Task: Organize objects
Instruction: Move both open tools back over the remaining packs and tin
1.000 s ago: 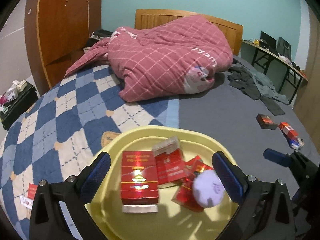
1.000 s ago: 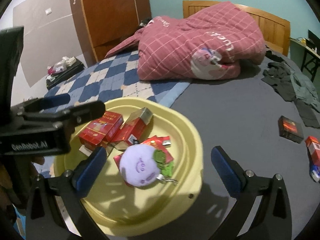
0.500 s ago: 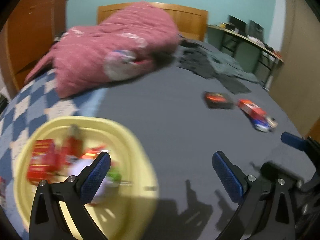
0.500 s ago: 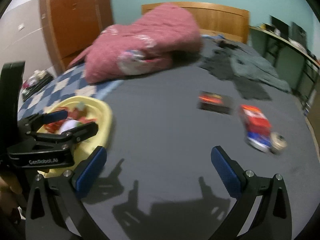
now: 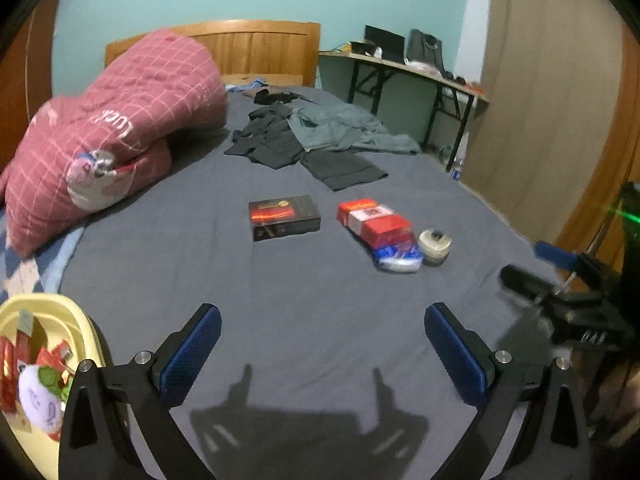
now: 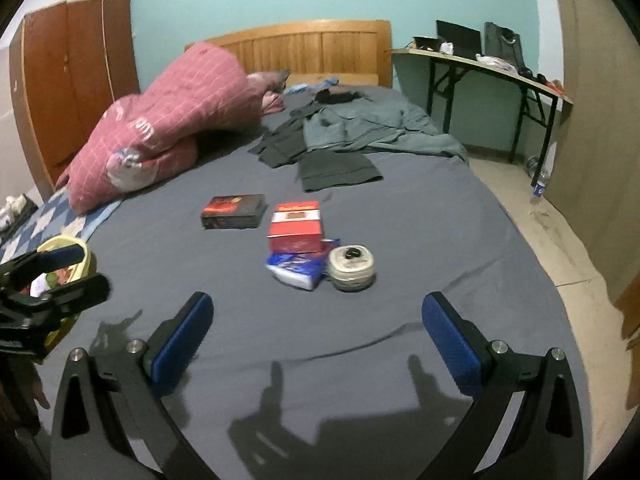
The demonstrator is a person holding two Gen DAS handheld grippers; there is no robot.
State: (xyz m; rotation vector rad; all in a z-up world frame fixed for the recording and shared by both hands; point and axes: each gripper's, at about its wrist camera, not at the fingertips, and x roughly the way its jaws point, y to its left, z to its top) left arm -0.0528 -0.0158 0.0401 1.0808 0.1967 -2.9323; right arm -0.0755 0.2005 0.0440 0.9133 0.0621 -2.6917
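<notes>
On the grey bed sheet lie a black box [image 5: 284, 217] [image 6: 234, 211], a red box [image 5: 374, 222] [image 6: 296, 226], a blue-and-white packet [image 5: 398, 258] [image 6: 298, 269] and a small round white jar [image 5: 435, 246] [image 6: 352, 268]. A yellow basin [image 5: 56, 312] [image 6: 82, 246] at the left holds red packs and a white plush ball [image 5: 38, 398]. My left gripper [image 5: 322, 354] is open and empty, above the sheet, short of the boxes. My right gripper [image 6: 318, 338] is open and empty, just short of the jar and packet.
A pink quilt [image 5: 112, 120] is heaped at the left by the wooden headboard [image 6: 312, 48]. Dark clothes [image 5: 304, 140] lie beyond the boxes. A folding table [image 6: 492, 70] stands at the right, with the bed's edge and floor [image 6: 560, 232] beside it.
Both grippers have swung right, away from the yellow basin, and now face the boxes, packet and jar on the grey sheet. Both stayed open and empty.
</notes>
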